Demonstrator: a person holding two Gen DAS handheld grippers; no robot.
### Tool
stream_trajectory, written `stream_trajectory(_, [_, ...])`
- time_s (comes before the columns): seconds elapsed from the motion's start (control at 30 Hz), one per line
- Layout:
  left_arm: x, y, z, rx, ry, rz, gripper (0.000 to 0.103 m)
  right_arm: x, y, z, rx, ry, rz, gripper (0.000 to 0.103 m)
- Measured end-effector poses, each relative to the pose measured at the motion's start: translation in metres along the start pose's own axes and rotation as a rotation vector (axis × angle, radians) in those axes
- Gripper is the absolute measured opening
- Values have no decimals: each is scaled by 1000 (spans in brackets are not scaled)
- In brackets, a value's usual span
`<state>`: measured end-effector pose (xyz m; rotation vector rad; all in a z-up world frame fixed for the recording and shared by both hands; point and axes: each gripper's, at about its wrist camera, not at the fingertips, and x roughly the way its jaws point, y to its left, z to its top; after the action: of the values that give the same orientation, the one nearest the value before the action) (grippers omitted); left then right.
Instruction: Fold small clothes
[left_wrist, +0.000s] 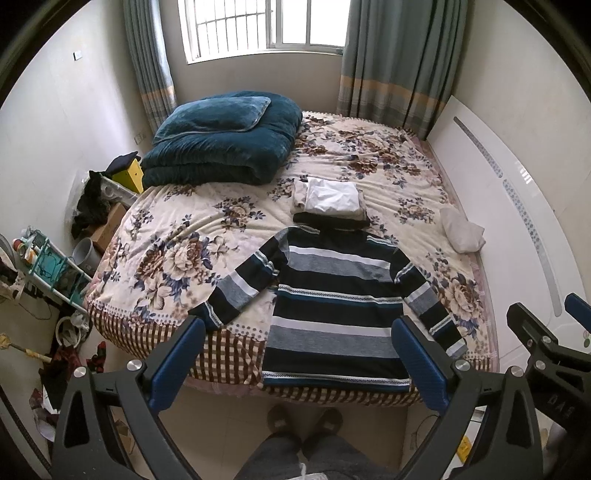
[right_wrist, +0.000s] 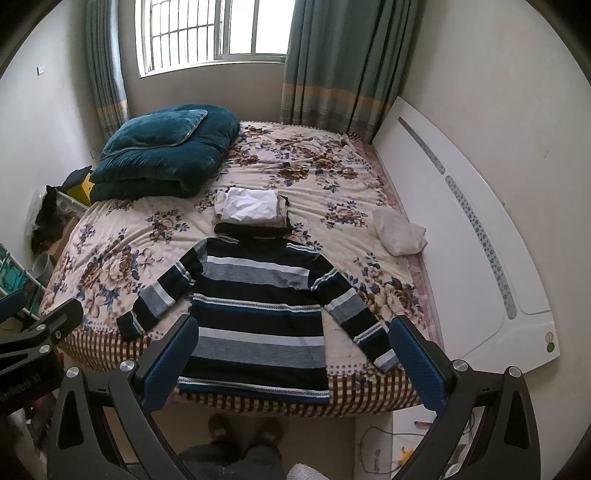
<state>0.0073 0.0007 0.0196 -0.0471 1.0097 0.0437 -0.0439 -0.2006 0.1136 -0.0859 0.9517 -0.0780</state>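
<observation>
Both claws hang released above the near edge of a bed (left_wrist: 177, 229), their blue-padded fingers spread wide with nothing between them. Seen from its own camera, the left claw (left_wrist: 299, 336) frames the lower body of a striped sweater (left_wrist: 332, 314); the right claw (right_wrist: 295, 336), from its camera, frames the same hem from slightly further right. Neither touches the cloth. The right claw also juts into the left view's right edge (left_wrist: 535, 332), and the left claw shows at the right view's left edge (right_wrist: 44, 328).

The sweater (right_wrist: 258, 314) lies flat and face down or face up (the pictures do not settle which) on the floral bedspread, collar toward the window (left_wrist: 266, 26), hem at the checked border by the bed's edge, both sleeves splayed out and down. Just beyond its collar sits a stack of folded clothes (left_wrist: 330, 201), white on top, dark at the bottom, touching or nearly touching the collar. A crumpled white cloth (left_wrist: 461, 229) rests near the white headboard (left_wrist: 517, 206) on the right. A folded teal quilt (left_wrist: 221, 144) with a pillow on top occupies the far left corner of the bed.

A person's legs and slippers (left_wrist: 303, 417) show on the floor below the claws.
</observation>
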Motion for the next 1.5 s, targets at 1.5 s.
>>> stream_trajectory(1.5, [6, 18, -12, -11, -6, -8, 103, 5, 16, -3, -21, 6, 2, 103])
